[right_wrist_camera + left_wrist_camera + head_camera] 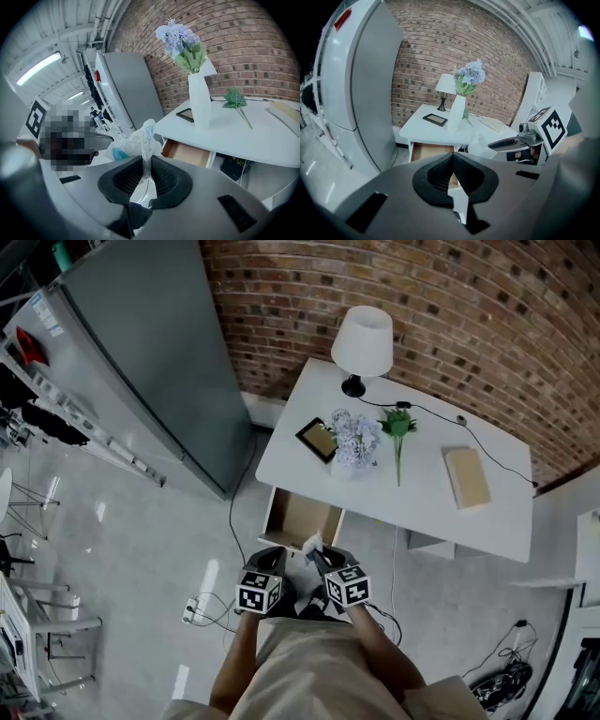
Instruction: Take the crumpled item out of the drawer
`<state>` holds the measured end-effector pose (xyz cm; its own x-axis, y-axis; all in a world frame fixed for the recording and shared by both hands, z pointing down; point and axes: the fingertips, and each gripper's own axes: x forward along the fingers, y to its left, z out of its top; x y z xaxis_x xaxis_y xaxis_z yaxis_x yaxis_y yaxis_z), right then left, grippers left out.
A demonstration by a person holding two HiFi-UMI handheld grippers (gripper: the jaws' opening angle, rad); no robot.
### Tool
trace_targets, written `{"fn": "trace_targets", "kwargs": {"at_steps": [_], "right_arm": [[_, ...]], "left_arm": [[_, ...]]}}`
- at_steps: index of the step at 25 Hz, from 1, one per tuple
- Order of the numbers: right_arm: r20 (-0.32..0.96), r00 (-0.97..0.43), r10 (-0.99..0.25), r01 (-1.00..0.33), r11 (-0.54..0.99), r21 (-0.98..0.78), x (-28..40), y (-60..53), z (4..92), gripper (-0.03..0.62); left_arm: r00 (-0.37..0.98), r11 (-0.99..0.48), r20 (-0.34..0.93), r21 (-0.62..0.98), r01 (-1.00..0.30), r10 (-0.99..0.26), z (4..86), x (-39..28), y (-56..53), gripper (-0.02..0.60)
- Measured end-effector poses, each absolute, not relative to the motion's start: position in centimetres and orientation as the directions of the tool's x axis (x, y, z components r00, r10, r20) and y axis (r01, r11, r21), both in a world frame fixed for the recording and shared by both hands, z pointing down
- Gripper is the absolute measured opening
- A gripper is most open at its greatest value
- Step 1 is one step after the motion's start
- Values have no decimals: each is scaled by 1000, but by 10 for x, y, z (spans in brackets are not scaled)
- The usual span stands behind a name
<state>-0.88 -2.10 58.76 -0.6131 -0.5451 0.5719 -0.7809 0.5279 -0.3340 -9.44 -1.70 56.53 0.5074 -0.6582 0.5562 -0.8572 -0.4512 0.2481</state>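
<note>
Right tool (146, 161) pinches the crumpled plastic bag (136, 140) between its jaws. This bag hangs in the air, outside the open drawer (187, 153) and in front of it. Left tool (453, 157) has its jaws pressed together, with nothing between them. The drawer sits under the white bench (243, 136).

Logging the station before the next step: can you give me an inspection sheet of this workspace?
Surface: white table, its drawer open, visible inside bare.
Job's things: crumpled bag out of the drawer, held up.
Clutter: lamp, picture frame, vase of flowers, green sprig, book, all on the table.
Grippers: right claw shut on the crumpled bag; left claw shut, empty.
Cables: cable across the tabletop; power strip on the floor.
Surroundings: brick wall, tall grey cabinet.
</note>
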Motion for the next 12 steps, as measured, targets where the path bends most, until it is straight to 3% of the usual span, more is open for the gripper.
{"fn": "trace_targets", "kwargs": {"at_steps": [12], "right_arm": [[588, -591, -552, -790, 543, -284, 6, -12, 594, 78]], "left_arm": [[513, -459, 556, 247, -853, -654, 572, -90, -4, 15]]}}
